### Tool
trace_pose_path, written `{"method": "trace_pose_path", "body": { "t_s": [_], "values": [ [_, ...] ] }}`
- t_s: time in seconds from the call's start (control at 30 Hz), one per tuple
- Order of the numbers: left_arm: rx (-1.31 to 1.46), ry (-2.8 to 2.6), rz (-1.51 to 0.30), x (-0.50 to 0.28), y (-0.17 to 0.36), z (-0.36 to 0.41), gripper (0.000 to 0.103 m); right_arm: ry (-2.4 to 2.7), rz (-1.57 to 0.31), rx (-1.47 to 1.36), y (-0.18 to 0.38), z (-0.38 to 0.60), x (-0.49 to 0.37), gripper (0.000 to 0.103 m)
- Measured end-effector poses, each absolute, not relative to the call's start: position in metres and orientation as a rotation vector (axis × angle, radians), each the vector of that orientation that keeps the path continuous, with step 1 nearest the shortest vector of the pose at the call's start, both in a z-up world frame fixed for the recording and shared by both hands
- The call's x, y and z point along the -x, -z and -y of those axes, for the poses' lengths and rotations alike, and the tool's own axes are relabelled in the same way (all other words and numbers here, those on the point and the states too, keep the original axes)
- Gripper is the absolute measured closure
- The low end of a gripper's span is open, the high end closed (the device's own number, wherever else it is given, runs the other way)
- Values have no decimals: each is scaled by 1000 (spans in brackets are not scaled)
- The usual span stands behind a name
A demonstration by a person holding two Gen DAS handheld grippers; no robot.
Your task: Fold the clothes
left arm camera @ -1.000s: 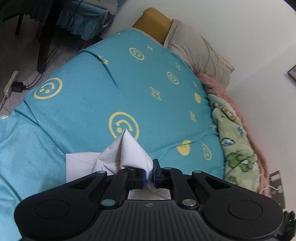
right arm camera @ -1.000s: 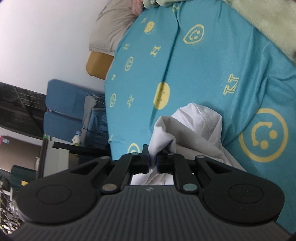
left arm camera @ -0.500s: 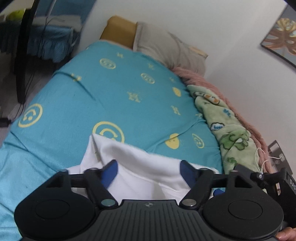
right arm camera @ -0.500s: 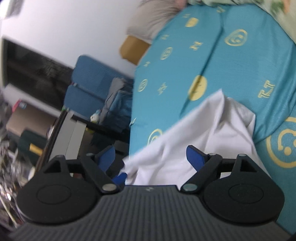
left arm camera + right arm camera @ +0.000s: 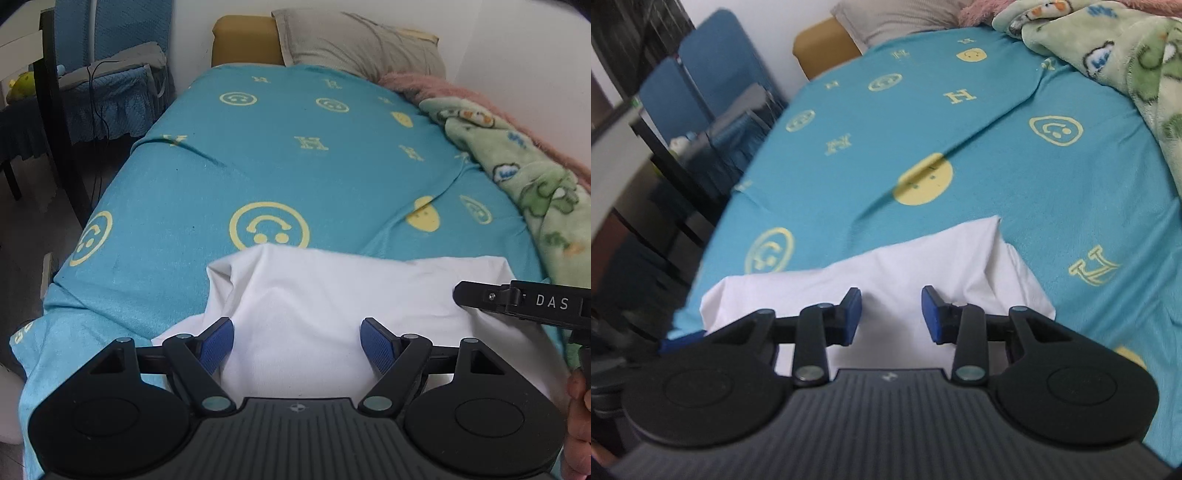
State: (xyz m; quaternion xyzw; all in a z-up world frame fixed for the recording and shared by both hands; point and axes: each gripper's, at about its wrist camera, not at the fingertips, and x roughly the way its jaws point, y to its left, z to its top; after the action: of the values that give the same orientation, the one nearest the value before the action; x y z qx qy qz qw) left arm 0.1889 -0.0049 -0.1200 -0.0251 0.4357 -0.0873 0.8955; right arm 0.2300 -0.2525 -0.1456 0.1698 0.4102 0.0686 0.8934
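A white garment [image 5: 332,295] lies folded flat on the near end of a bed with a teal smiley-print cover [image 5: 295,166]. It also shows in the right wrist view [image 5: 905,266]. My left gripper [image 5: 297,345] is open and empty, its blue pads above the garment's near part. My right gripper [image 5: 891,314] is open and empty over the garment's near edge. The right gripper's black side [image 5: 517,302] reaches in over the garment's right end in the left wrist view.
A green cartoon blanket [image 5: 524,173] and a pink fuzzy blanket [image 5: 443,85] lie along the bed's right side by the wall. A grey pillow [image 5: 354,44] sits at the head. A blue chair and dark desk [image 5: 74,92] stand left of the bed.
Both grippers held bunched white cloth one second ago. They have opened and let it go. The garment now lies flat, and both grippers have levelled above it.
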Motion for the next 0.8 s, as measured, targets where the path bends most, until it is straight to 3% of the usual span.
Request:
{"method": "trace_pose_path", "body": {
  "t_s": [0.5,0.8],
  "values": [
    [22,200,-875,-124,88,3,25,-157,-819,-327,121,244,-164,63],
    [170,143,-920,-99,86,-18,26,-105,-869,-347,119,250,-139,65]
  ]
}}
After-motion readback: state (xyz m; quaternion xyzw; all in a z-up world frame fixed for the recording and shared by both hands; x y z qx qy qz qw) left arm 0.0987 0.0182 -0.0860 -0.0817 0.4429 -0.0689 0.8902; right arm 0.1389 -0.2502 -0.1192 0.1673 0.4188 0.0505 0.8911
